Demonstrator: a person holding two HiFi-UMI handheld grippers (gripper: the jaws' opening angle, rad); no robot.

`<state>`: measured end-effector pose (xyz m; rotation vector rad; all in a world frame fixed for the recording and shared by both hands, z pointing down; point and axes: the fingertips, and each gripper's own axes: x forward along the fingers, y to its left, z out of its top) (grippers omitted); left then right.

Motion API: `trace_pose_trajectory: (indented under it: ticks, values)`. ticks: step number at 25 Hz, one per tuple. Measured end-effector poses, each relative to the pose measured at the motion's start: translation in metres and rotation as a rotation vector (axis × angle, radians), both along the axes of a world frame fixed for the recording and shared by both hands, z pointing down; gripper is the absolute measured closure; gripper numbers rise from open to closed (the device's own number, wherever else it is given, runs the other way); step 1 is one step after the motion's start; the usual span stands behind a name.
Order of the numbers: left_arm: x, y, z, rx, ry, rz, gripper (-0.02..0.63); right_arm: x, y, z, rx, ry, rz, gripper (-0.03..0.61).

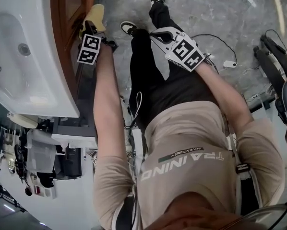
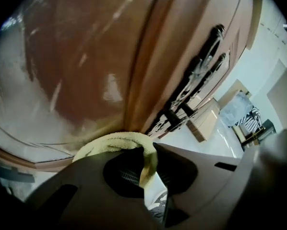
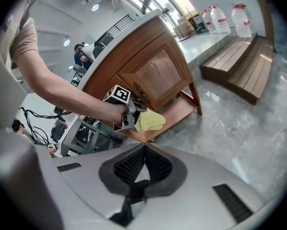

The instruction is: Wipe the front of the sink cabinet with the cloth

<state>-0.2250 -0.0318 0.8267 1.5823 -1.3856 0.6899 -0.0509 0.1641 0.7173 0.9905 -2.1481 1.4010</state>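
The right claw (image 3: 144,146) is in front of the person's legs, at about 1 o'clock in the head view. Its jaws are closed together and hold nothing. At 11 o'clock the left claw (image 2: 150,152) grips the yellow cloth (image 2: 115,142) against the lower part of the brown wooden cabinet door (image 2: 86,56). The door is under the white sink (image 1: 18,66).

Cloth (image 1: 96,16) against cabinet (image 1: 67,13), under sink (image 1: 50,83)

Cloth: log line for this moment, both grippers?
left gripper: jaws shut on cloth | cloth: low at cabinet front | right gripper: jaws shut, empty
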Motion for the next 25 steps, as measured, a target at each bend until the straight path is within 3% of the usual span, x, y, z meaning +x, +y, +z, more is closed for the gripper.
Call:
trace_pose_trajectory:
  ticks: [12, 21, 25]
  values:
    - [0.058, -0.03, -0.003, 0.03, -0.019, -0.009, 0.571, 0.042, -0.017, 0.008, -0.014, -0.023, 0.04, 0.566]
    - [0.107, -0.062, -0.002, 0.045, 0.019, -0.045, 0.571, 0.081, -0.037, 0.014, -0.014, -0.024, 0.08, 0.566]
    - [0.136, -0.085, -0.004, 0.071, 0.012, 0.013, 0.571, 0.1, -0.044, 0.019, -0.017, -0.027, 0.097, 0.566]
